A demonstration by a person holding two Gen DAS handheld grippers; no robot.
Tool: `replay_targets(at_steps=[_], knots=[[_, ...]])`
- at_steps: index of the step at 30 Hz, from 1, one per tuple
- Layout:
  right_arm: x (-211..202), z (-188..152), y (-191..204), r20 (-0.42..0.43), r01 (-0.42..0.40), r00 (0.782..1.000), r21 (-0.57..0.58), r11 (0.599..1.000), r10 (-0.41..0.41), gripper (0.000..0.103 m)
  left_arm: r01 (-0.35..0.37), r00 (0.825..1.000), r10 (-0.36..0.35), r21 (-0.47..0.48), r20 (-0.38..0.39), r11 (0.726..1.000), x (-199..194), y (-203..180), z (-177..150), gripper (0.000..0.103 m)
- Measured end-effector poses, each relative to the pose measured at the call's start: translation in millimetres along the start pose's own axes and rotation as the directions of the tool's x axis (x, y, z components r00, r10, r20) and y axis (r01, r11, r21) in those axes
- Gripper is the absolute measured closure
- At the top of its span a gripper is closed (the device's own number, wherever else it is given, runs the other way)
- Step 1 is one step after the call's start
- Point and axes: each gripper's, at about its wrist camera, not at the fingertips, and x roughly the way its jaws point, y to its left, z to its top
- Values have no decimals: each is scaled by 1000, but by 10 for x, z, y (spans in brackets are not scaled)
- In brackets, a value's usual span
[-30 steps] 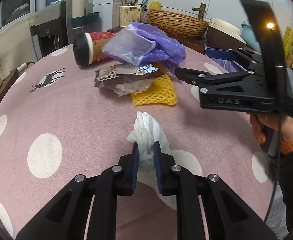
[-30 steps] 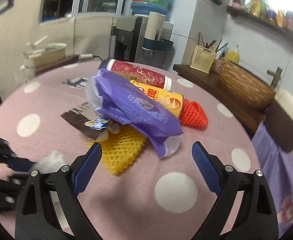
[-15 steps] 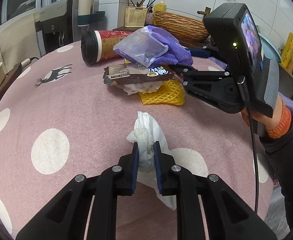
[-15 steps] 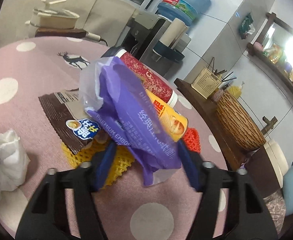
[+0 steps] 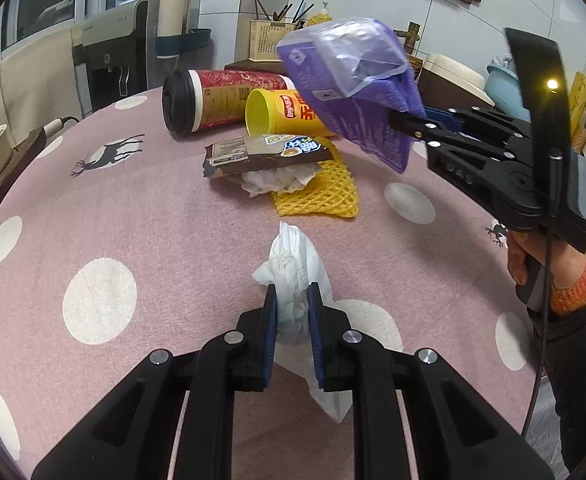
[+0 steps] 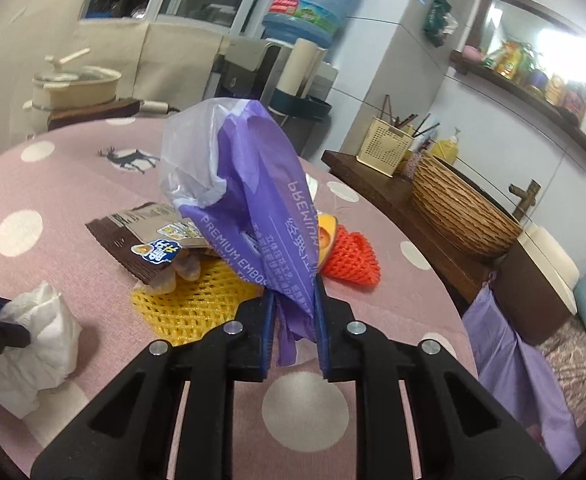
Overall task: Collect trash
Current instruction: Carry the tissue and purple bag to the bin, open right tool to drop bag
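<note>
Right gripper (image 6: 293, 320) is closing on the purple plastic wrapper (image 6: 253, 200); a second ago it was spread wide and short of the pile. The wrapper is now pinched by its lower end between the blue pads and is hanging clear above the surface (image 5: 153, 216), where before it was draped over the heap. First piece from the pile is judged in hand.

The lift is exposing the yellow chip can (image 5: 289, 114), lying open-mouthed beside the red paper cup (image 5: 217, 98) at the far side.

Left gripper (image 5: 291, 320) is pinching the crumpled white tissue (image 5: 293, 276) at the near edge, unchanged from a second ago; the tissue's tail is trailing onto the surface.

Remaining on the surface: brown snack wrapper (image 5: 265, 152) over a second tissue wad (image 5: 279, 180), yellow foam net (image 5: 321, 192), red foam net (image 6: 353, 256).

Open room: the surface is bare left and near. Right edge is close under the right gripper; a purple bag (image 6: 505, 344) is hanging just beyond it, likely the drop point.
</note>
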Motion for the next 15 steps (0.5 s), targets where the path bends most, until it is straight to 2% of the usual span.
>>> replay_targets(at_steps=[5, 15], knots=[[-328, -78, -163, 24, -22, 1000, 117, 993, 20, 86, 11, 999, -12, 8, 31, 1000, -107, -91, 18, 87], [-930, -391, -384, 71, -8, 997, 246, 969, -10, 86, 45, 996, -49, 52, 72, 998, -247, -386, 17, 87]])
